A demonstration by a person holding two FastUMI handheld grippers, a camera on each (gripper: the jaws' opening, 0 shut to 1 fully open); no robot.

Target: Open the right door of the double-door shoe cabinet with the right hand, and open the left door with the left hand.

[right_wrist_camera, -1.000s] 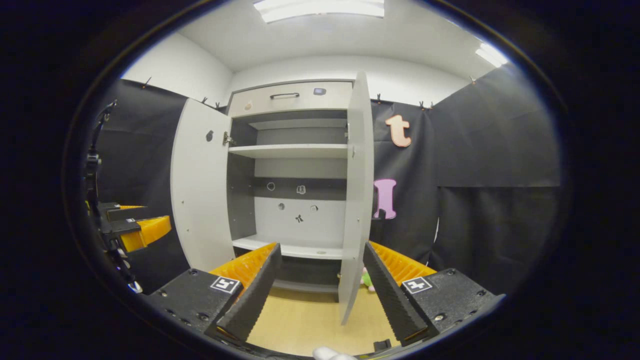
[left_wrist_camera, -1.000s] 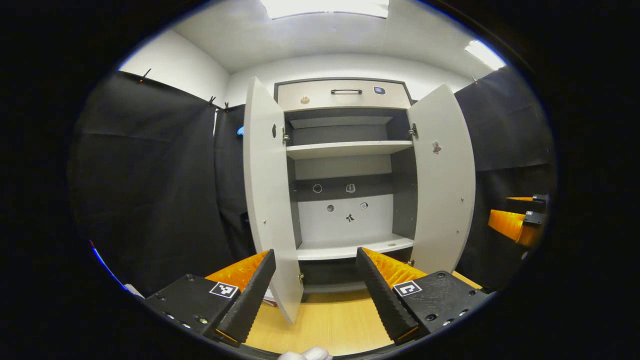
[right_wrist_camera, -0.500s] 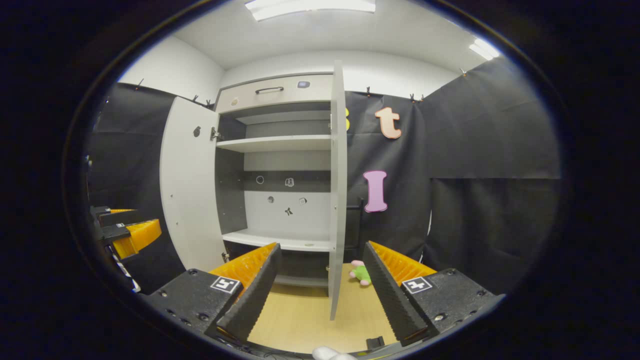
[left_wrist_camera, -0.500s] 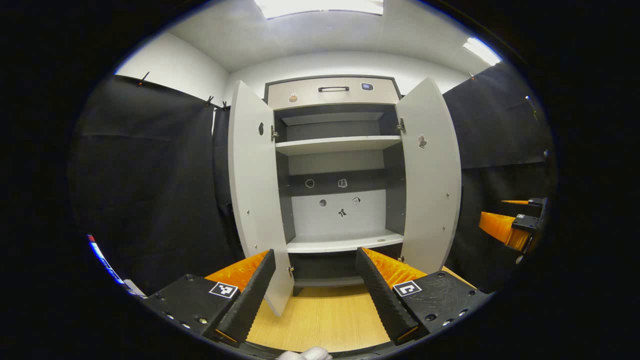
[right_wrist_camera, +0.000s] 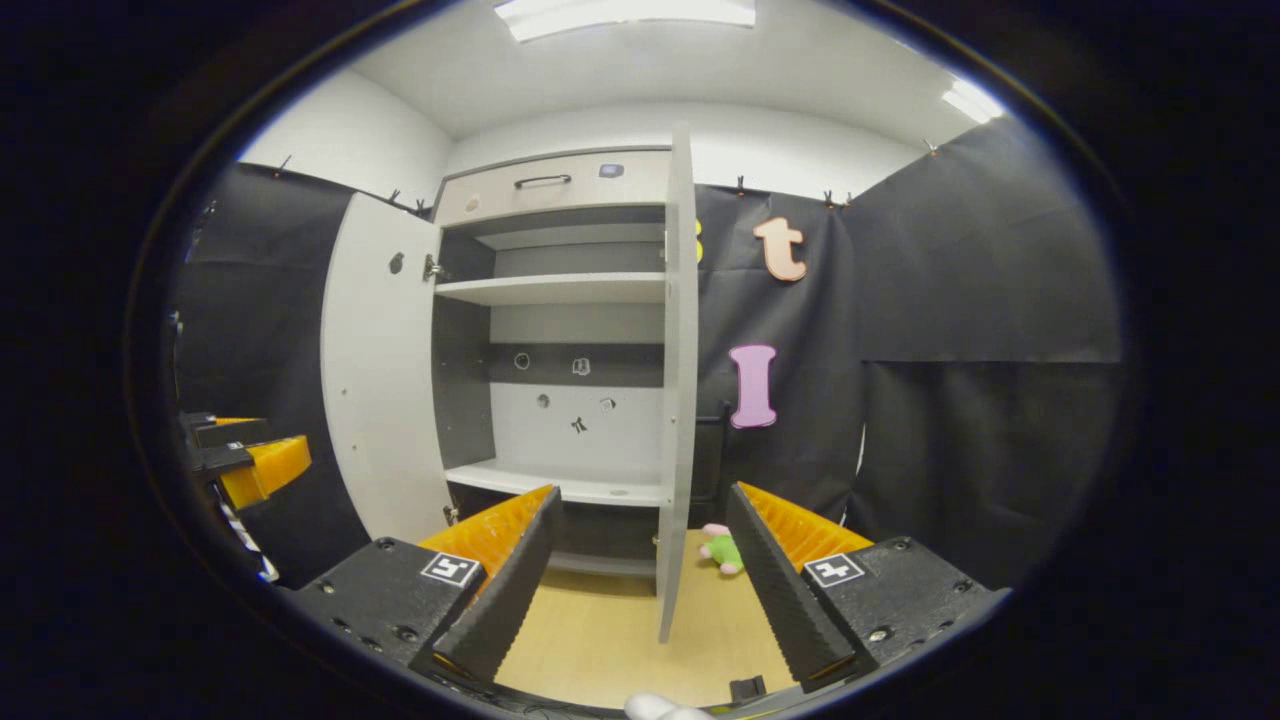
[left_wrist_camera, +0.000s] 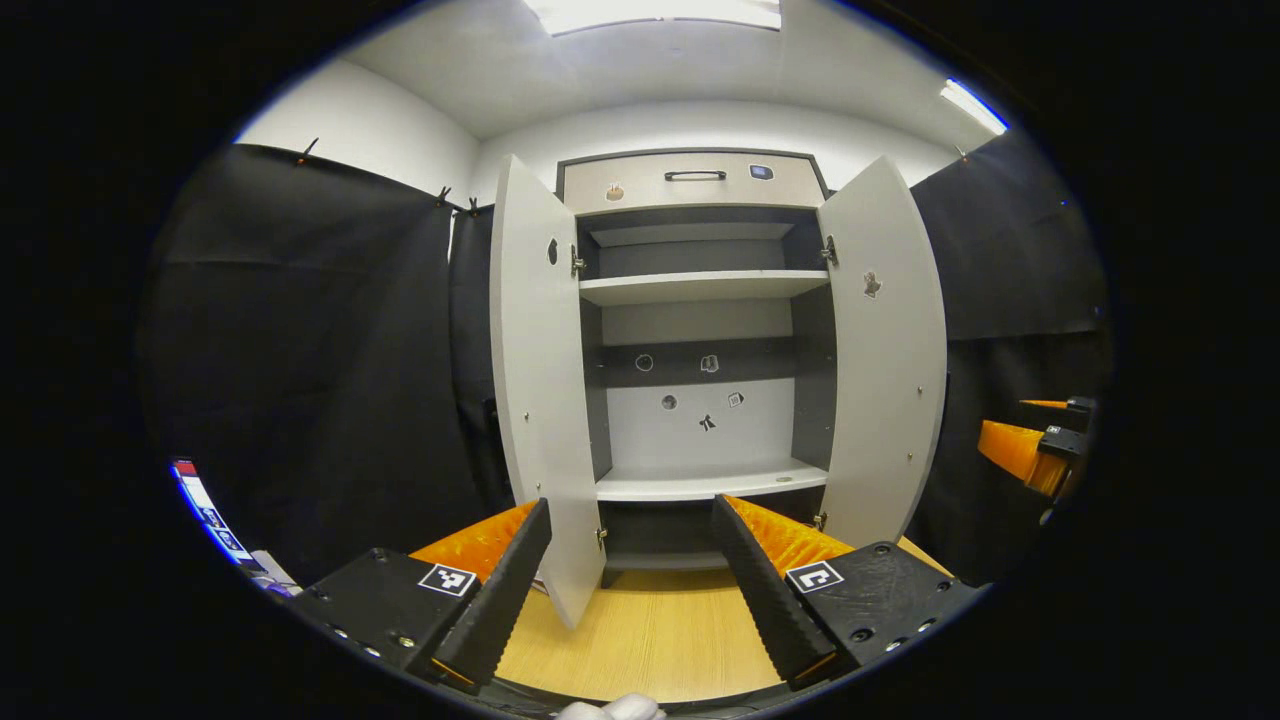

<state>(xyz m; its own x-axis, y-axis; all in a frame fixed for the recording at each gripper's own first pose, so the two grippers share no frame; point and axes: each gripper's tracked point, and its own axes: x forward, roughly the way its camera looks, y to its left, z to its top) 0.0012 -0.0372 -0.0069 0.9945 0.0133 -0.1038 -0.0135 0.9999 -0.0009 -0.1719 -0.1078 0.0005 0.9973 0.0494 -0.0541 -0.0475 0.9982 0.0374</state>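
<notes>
My left gripper (left_wrist_camera: 630, 585) hangs wide and empty with the left door (left_wrist_camera: 535, 400) swung out just ahead, my right gripper (right_wrist_camera: 640, 590) equally wide behind the right door (right_wrist_camera: 678, 400), so I judge backing off straight, clear of both edges, is best.

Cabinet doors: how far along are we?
Both look done: the left door and right door stand swung wide, shelves exposed. Nothing is in hand: the left gripper and right gripper are open, fingers apart, clear of the doors. Nothing visibly left to open.
</notes>
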